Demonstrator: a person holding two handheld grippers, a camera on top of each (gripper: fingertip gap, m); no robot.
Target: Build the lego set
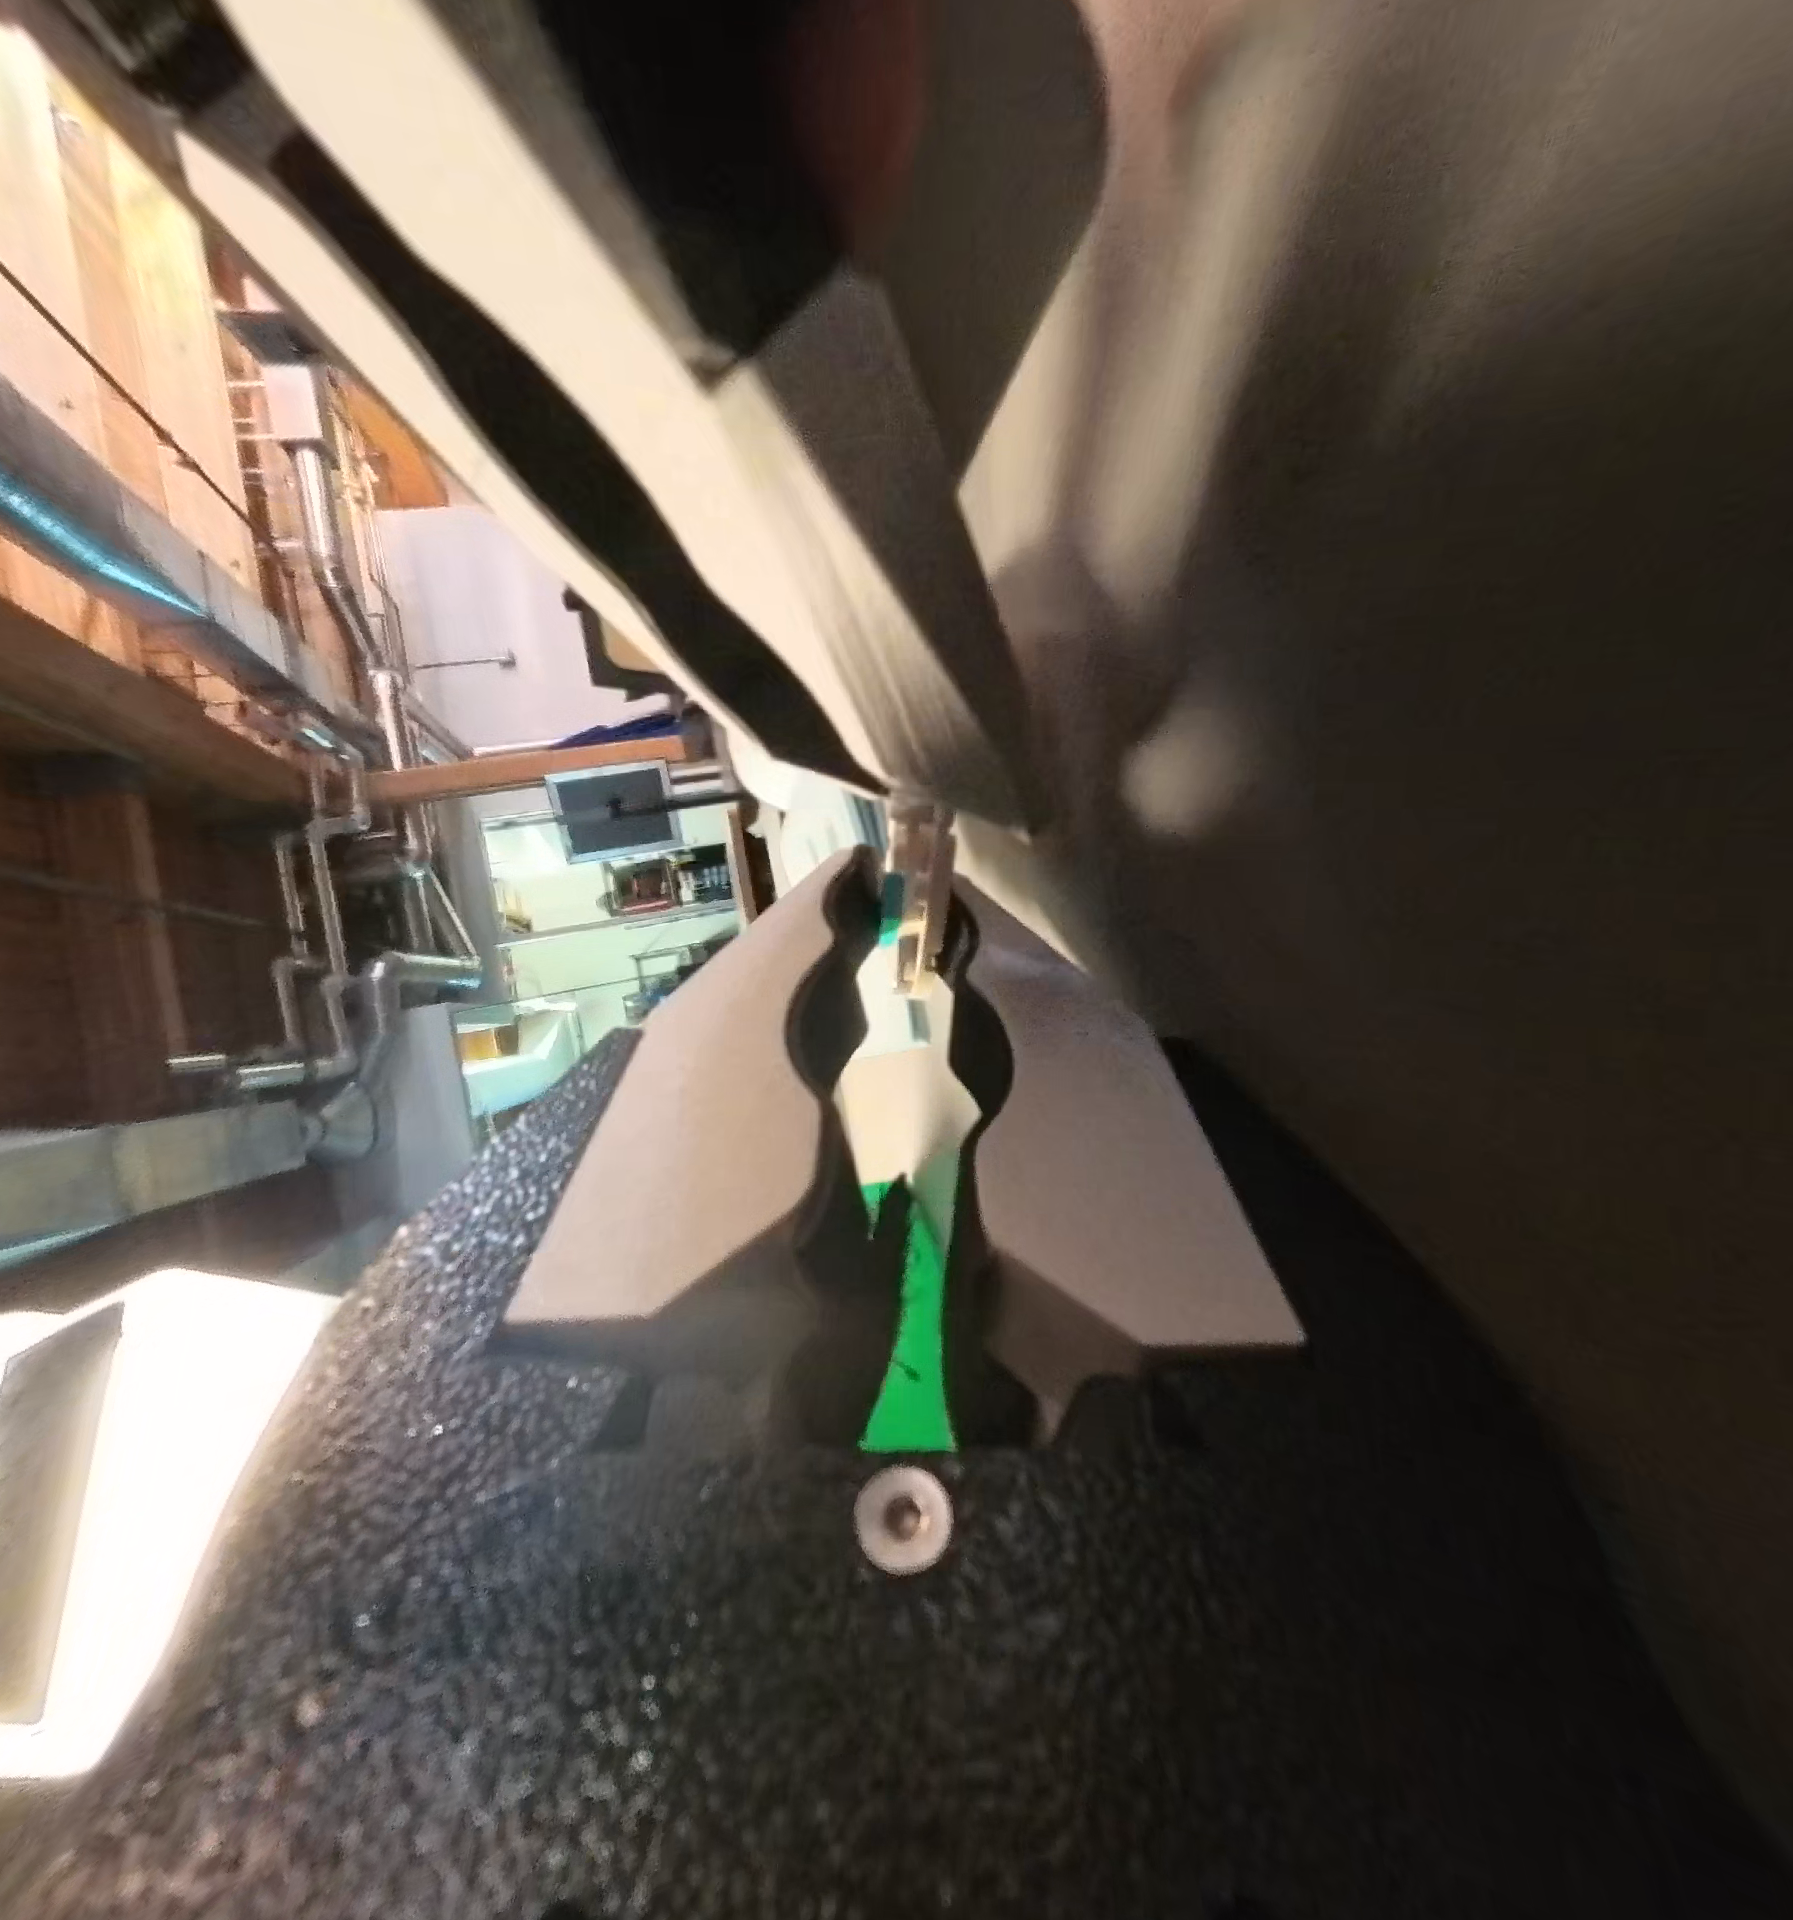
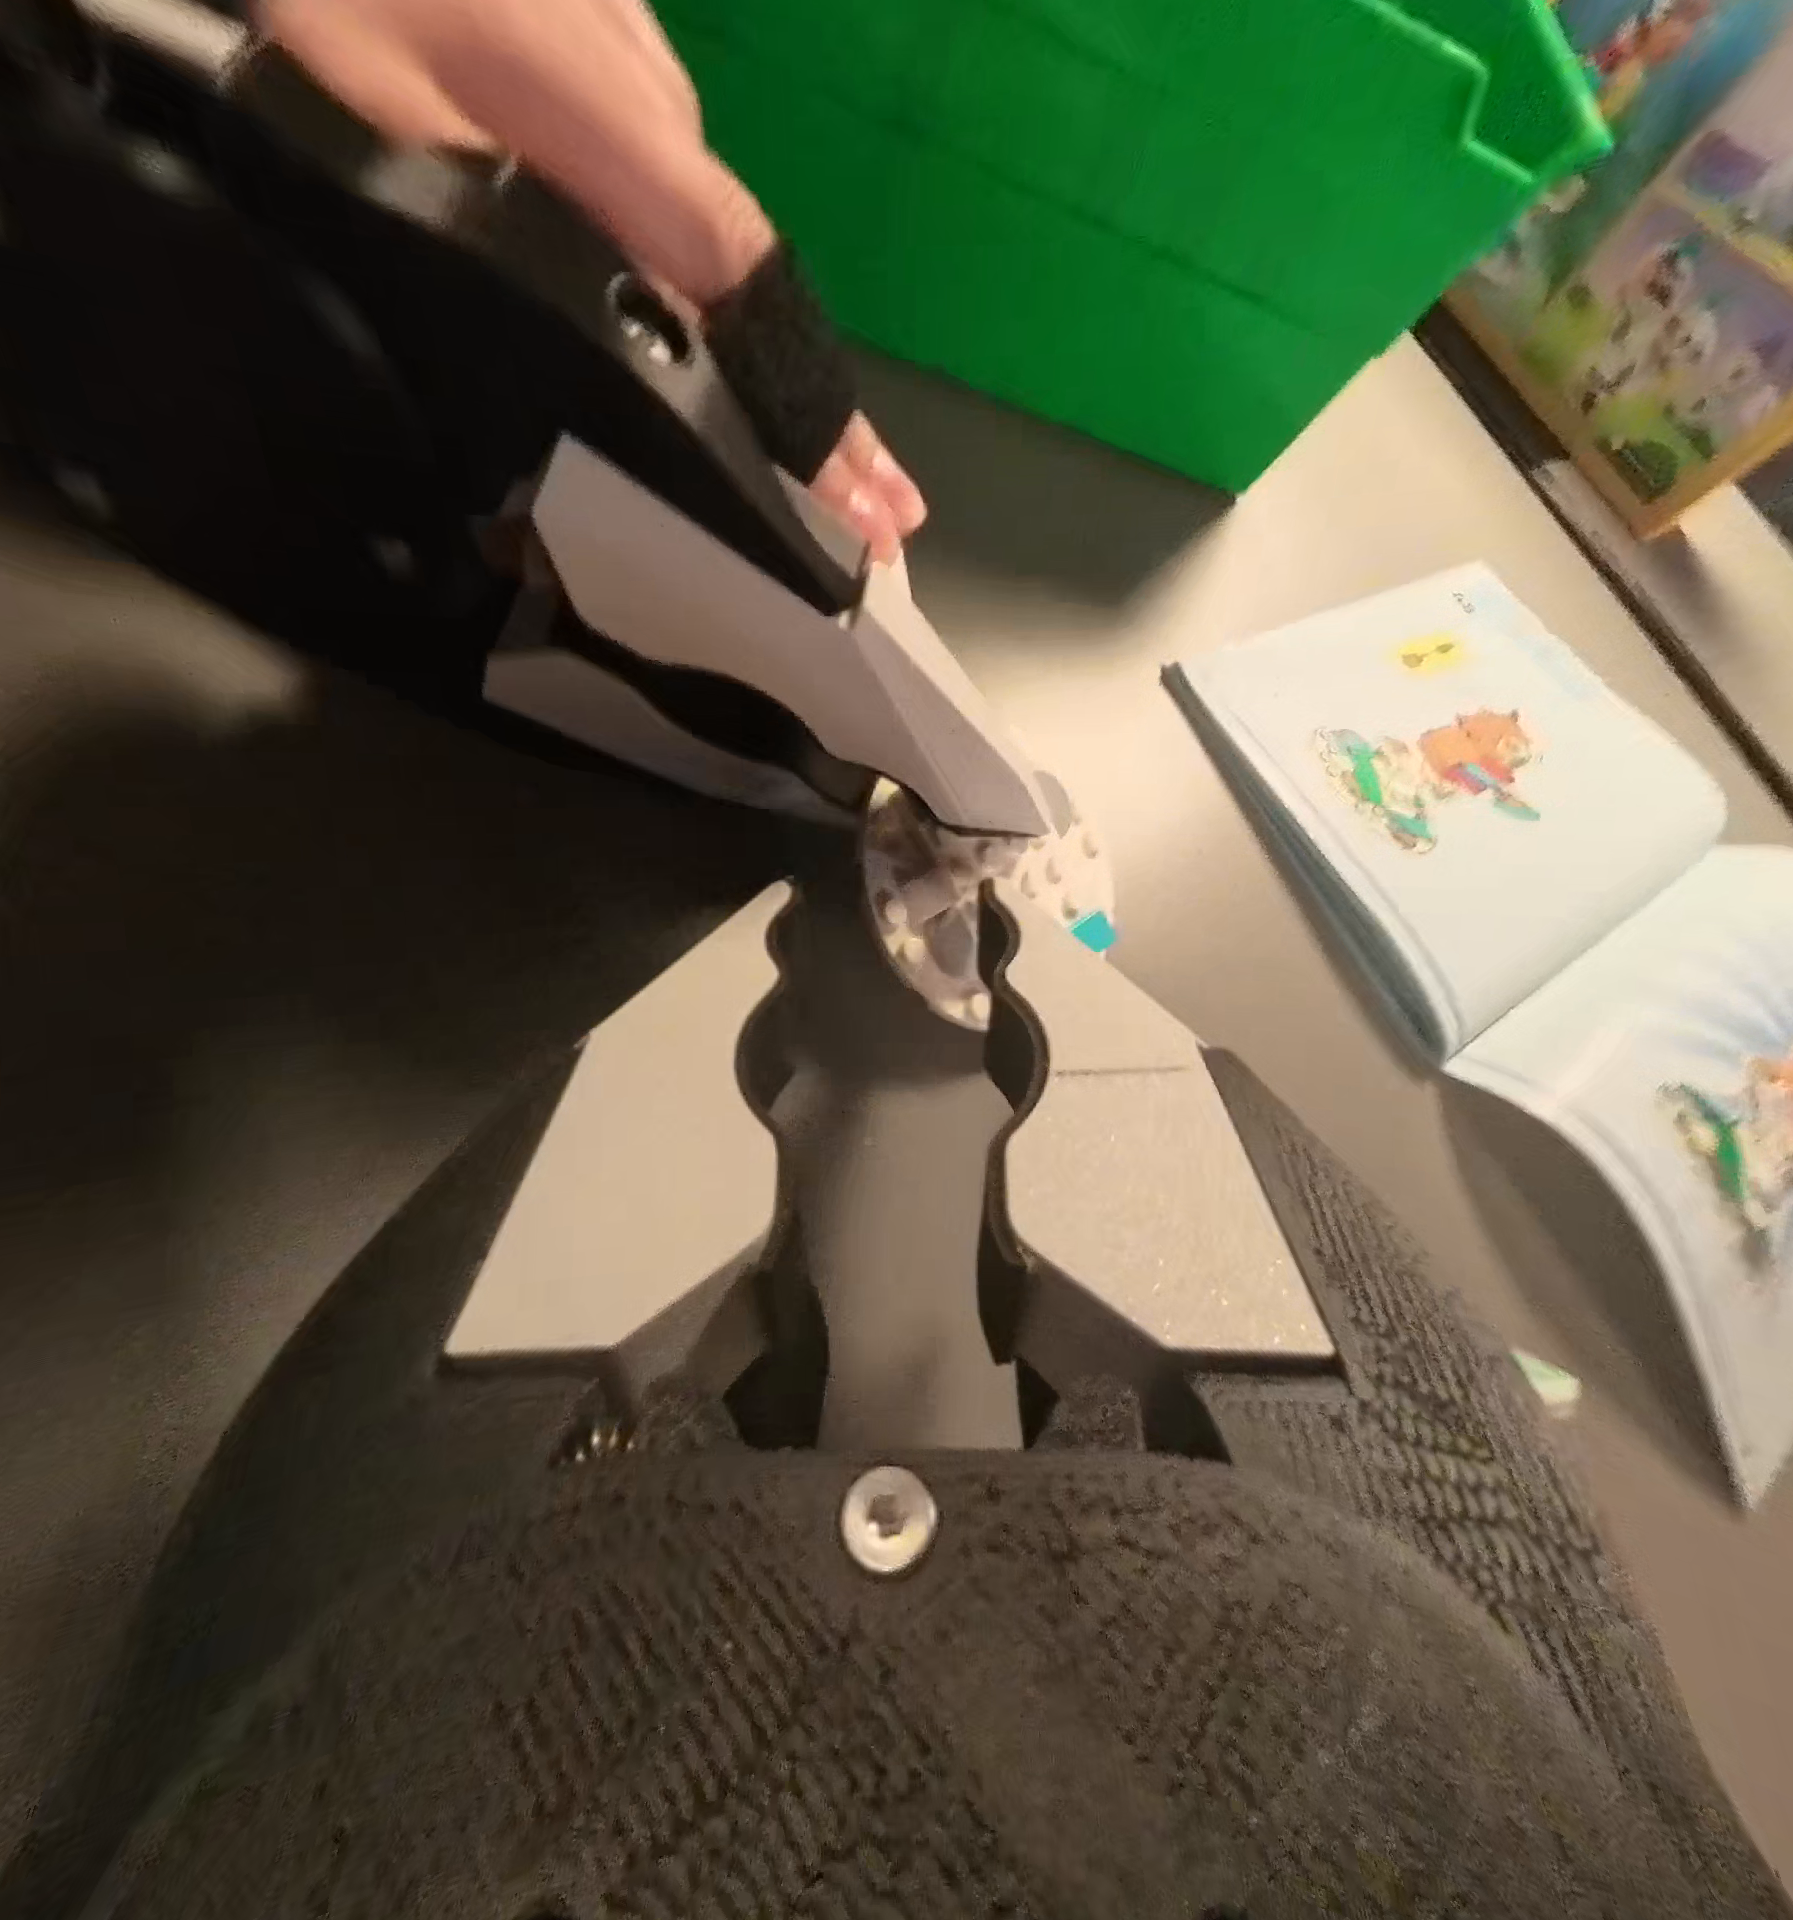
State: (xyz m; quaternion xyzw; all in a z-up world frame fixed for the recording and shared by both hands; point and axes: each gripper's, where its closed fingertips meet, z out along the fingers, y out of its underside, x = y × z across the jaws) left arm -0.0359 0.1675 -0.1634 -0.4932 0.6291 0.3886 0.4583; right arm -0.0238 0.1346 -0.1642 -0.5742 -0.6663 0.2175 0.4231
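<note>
Grey table top (image 2: pixel 1235 623) lies under both claws, and it looks soft and blurry in places

Closest in the right wrist view is the right claw (image 2: pixel 887 904). Its two fingers are spread apart. A round white plate (image 2: pixel 923 935) with little bumps sits just past the tips, up off the table. The plate stands on its edge and is tipped. Its bumpy face is turned partly toward the right claw. The claw's right fingertip (image 2: pixel 1001 940) is right at the plate and covers part of it. The left fingertip (image 2: pixel 783 904) stands apart from the plate, with dark space showing between them. So the right claw is not pinching the plate.

A small teal piece (image 2: pixel 1091 928) sits at the plate's far right edge.

Just behind, the left claw (image 2: pixel 933 821) comes down from the upper left. It pinches the top of the plate. In the left wrist view the plate is seen from the side, thin, with a finger on each face. A hand (image 2: pixel 559 125) holds that claw, one finger in a black sleeve (image 2: pixel 788 353).

Farther off to the right, an open picture book (image 2: pixel 1443 790) lies flat. Behind it stands a green bin (image 2: pixel 1079 208), and beside the bin a box with bright pictures (image 2: pixel 1702 260)
</note>
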